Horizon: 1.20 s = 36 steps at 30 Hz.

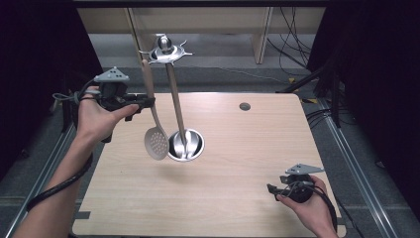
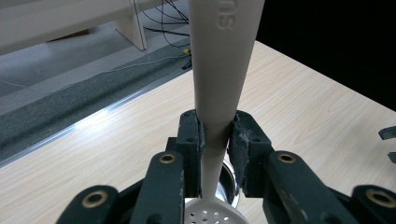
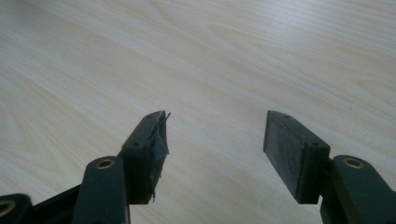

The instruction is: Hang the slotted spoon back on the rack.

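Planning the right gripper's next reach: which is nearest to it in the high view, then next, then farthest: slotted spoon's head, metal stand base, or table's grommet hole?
From the right gripper:
1. Metal stand base, centre-left.
2. Grommet hole, far edge; close to the base's distance.
3. Slotted spoon's head, left of base.

Raised letters on the handle of the beige slotted spoon (image 2: 223,60), cut off at the frame's top edge; only "ns" or similar legible. Nothing else readable.

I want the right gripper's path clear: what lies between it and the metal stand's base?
Bare wooden table separates right gripper and stand base, per the high view.
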### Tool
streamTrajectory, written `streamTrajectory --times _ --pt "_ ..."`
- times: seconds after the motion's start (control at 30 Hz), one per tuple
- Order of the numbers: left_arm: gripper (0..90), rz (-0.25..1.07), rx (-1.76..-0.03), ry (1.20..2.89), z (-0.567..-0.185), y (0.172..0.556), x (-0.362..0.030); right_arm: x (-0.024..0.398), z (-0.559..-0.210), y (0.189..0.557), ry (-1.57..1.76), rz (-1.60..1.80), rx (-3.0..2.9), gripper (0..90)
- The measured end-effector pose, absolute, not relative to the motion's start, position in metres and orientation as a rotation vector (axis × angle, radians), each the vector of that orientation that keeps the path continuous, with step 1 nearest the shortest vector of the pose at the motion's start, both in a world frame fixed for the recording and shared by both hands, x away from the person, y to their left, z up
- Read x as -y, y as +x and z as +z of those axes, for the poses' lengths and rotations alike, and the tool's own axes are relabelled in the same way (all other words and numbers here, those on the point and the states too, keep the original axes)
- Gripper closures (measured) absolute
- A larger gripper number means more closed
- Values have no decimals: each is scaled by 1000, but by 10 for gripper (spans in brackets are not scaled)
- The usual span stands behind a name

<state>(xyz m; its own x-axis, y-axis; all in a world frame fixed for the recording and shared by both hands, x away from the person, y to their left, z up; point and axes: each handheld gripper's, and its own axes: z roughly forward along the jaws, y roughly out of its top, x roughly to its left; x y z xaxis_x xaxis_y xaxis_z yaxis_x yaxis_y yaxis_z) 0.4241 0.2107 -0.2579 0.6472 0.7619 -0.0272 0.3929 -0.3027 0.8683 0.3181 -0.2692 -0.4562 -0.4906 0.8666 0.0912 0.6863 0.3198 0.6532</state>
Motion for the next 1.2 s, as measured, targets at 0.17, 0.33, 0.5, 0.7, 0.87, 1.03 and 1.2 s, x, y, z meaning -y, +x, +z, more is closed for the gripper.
streamTrajectory --times 0.17,0.33,0.5,0.7,0.87,1.03,1.2 --pt "740 497 -908 1925 -257 425 -210 269 -456 318 1410 949 -2309 402" --pt "740 496 -906 1948 -257 426 -209 269 -456 318 1408 949 -2310 402" --pt "740 496 -904 1944 -258 428 -207 269 -457 318 1402 941 -2314 402" --pt "739 496 -904 1944 -259 430 -206 269 -456 318 1401 935 -2314 402" --pt "739 498 -904 1940 -260 431 -204 269 -457 318 1402 940 -2315 402" --pt "738 506 -907 1943 -260 432 -202 269 -457 318 1402 940 -2314 402" --pt "738 509 -918 1918 -262 432 -199 269 -457 318 1402 939 -2315 402"
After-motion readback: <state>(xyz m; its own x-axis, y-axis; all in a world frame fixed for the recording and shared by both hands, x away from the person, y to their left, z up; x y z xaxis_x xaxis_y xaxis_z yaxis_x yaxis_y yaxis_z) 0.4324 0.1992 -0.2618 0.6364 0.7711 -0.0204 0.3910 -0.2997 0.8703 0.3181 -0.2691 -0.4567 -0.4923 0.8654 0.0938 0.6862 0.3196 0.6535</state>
